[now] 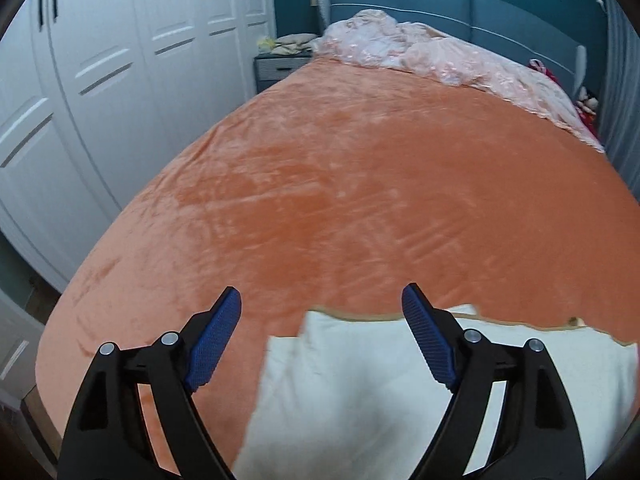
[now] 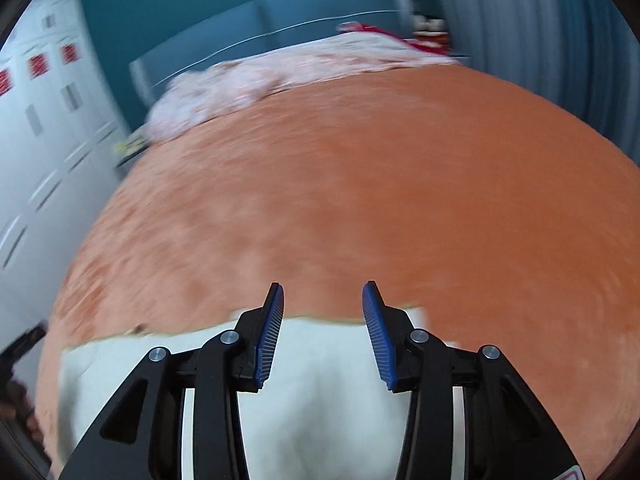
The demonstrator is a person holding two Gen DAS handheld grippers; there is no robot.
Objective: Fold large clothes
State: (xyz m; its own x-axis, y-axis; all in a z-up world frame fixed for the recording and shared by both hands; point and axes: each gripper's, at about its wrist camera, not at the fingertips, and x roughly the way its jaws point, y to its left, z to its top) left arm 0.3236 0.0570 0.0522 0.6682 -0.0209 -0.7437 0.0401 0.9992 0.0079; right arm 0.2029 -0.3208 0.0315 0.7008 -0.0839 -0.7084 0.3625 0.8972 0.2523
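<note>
White garment (image 1: 352,392): 1 item, cream-white, lying flat on the near end of the orange bedspread (image 1: 340,184), already doubled into at least 2 layers judging by the stepped edge on its left side; a thin tan trim runs along its far edge. Fabric looks thick, soft and limp, likely light to lift but prone to sag and slide on the plush cover; best taken at the far corners or along the trimmed hem, both layers pinched together. Left gripper (image 1: 322,300): 2 blue-padded jaws standing wide apart above the cloth, nothing between them. Right gripper (image 2: 323,294): jaws parted by a moderate gap, likewise empty, hovering over the garment's far edge (image 2: 320,320). Surroundings: crumpled pink quilt (image 1: 420,52) against the blue headboard (image 1: 400,0), white wardrobe doors (image 1: 100,60) to the left, small bedside cabinet (image 1: 276,66). Right wrist view is motion-blurred.
</note>
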